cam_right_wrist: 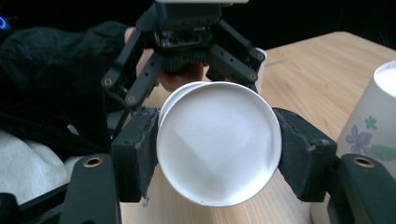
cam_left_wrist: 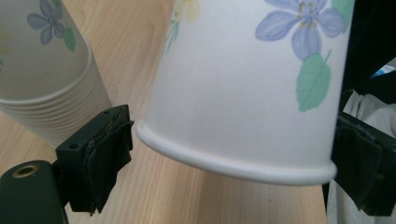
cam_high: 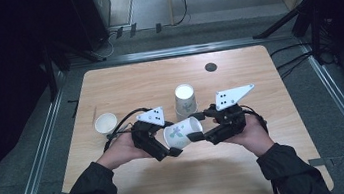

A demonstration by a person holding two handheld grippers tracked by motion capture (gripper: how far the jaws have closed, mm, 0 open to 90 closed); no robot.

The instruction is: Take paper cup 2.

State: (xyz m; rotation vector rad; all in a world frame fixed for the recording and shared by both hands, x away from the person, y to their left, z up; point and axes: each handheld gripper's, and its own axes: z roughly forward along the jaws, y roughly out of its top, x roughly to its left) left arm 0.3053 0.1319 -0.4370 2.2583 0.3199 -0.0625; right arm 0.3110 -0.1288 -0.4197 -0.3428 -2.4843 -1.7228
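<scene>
A white paper cup (cam_high: 180, 132) with a flower print lies on its side above the table, between my two grippers. My right gripper (cam_high: 197, 127) is shut on its base end; in the right gripper view the pads (cam_right_wrist: 140, 149) press both sides of the cup's white bottom (cam_right_wrist: 219, 154). My left gripper (cam_high: 169, 138) stands around the rim end. In the left gripper view the cup's rolled rim (cam_left_wrist: 233, 163) sits between the jaws, with a thin gap at the left pad (cam_left_wrist: 109, 144). The left gripper (cam_right_wrist: 187, 42) faces the right gripper's camera.
An upside-down stack of flowered cups (cam_high: 185, 100) stands just behind the grippers, close to the held cup (cam_left_wrist: 42, 70) (cam_right_wrist: 373, 126). A single upright cup (cam_high: 106, 123) sits to the left. The wooden table (cam_high: 128, 82) has a round dark hole (cam_high: 211, 66) near the back.
</scene>
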